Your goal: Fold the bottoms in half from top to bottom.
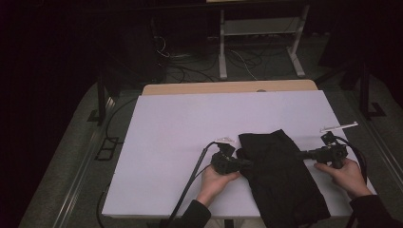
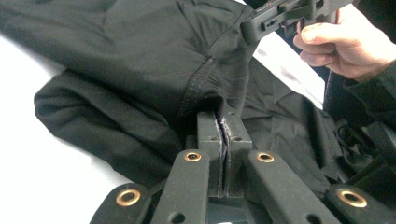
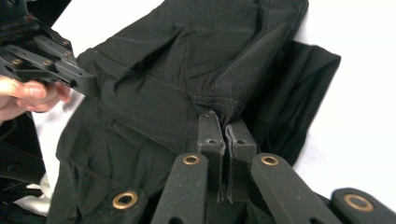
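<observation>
1. On the white counter (image 1: 180,137), seen from the high view, a black cloth (image 1: 280,175) lies at the near right; the left tongs (image 1: 244,162) meet its left edge, the right tongs (image 1: 300,154) its right edge.
2. Left gripper view: left tongs (image 2: 224,122) pinch a stitched fold of the cloth (image 2: 140,70) (jaws pressed together on it).
3. Right gripper view: right tongs (image 3: 223,122) pinch a seamed cloth (image 3: 201,51) edge.
</observation>
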The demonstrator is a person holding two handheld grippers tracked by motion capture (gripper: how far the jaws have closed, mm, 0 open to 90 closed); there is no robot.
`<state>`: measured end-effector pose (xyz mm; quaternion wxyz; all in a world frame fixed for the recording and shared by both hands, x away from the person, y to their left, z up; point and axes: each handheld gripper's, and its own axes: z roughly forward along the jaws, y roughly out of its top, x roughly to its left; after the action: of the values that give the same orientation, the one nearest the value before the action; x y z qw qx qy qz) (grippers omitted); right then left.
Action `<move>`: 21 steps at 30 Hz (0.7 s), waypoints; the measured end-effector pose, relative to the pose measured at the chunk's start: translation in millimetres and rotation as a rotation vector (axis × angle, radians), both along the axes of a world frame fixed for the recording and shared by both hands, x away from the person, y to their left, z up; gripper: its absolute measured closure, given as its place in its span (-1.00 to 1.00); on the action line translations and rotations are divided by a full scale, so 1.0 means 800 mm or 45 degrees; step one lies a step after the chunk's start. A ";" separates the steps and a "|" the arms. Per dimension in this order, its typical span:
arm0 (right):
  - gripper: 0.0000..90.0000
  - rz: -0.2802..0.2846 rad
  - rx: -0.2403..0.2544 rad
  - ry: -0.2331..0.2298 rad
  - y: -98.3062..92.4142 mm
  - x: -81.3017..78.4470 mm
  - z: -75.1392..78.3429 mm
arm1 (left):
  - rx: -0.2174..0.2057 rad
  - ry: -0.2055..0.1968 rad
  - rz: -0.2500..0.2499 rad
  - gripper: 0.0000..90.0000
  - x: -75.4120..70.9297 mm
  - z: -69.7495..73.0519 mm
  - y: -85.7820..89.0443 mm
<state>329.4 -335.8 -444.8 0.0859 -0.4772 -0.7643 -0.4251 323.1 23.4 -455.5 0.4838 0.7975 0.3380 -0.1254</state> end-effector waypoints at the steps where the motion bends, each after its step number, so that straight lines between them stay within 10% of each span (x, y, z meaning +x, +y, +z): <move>1: 0.91 0.000 -0.010 0.003 0.000 -0.001 -0.001 | 0.001 0.002 -0.002 0.95 0.000 -0.001 0.000; 12: 0.62 0.091 -0.149 0.009 0.020 -0.005 -0.003 | 0.022 0.033 -0.004 0.94 -0.003 -0.013 -0.003; 21: -0.17 0.092 -0.155 -0.073 0.019 -0.003 0.018 | 0.022 0.032 -0.005 0.94 -0.003 -0.013 -0.002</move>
<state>326.7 -320.5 -430.5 0.0502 -0.4415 -0.8075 -0.3881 321.1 21.7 -465.9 0.4725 0.8006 0.3437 -0.1333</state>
